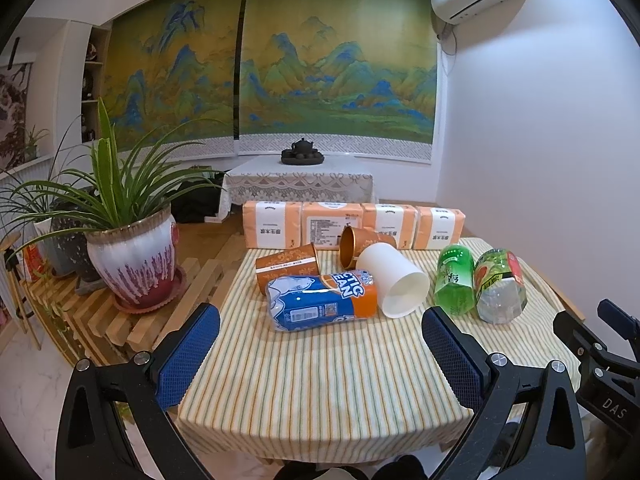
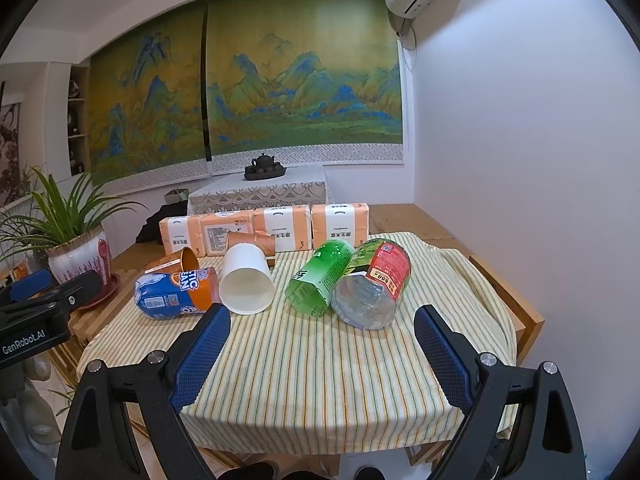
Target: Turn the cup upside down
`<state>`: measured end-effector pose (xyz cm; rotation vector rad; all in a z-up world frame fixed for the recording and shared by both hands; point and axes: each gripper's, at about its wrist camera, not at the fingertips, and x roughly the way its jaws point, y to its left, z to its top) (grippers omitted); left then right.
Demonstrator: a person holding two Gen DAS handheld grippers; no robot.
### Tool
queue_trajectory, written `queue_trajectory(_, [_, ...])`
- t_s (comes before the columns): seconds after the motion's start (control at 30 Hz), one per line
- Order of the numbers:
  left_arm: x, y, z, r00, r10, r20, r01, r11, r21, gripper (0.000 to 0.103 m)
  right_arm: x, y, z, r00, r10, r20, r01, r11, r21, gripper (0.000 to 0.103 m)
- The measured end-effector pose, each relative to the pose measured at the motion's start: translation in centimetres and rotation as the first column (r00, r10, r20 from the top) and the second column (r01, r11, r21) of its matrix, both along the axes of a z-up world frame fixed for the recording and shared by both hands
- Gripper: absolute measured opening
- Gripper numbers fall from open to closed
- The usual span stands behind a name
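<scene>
A white paper cup (image 1: 394, 280) lies on its side on the striped tablecloth (image 1: 320, 372), mouth toward me; it also shows in the right wrist view (image 2: 245, 280). Two orange paper cups (image 1: 286, 268) (image 1: 362, 242) lie on their sides behind it. My left gripper (image 1: 320, 354) is open and empty, short of the cups above the table's near part. My right gripper (image 2: 322, 354) is open and empty, also short of the objects. Its body shows at the right edge of the left wrist view (image 1: 600, 364).
A blue and orange can-shaped bottle (image 1: 320, 300), a green bottle (image 1: 454, 280) and a clear bottle with a red label (image 1: 500, 286) lie on the cloth. Orange tissue packs (image 1: 352, 226) line the far edge. A potted plant (image 1: 134, 256) stands left on a slatted bench.
</scene>
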<state>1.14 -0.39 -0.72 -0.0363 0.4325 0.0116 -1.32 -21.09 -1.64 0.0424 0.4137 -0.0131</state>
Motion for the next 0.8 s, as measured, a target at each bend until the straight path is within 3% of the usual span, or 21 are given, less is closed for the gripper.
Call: queue_trajectory(0.8, [1.0,-0.4,-0.6,0.999,-0.024,-0.034,0.024,1.0,0.002,0.102,1.5,-1.1,0.2,1.0,-0.02,-0.011,0.02,1.0,-0.021,0.096])
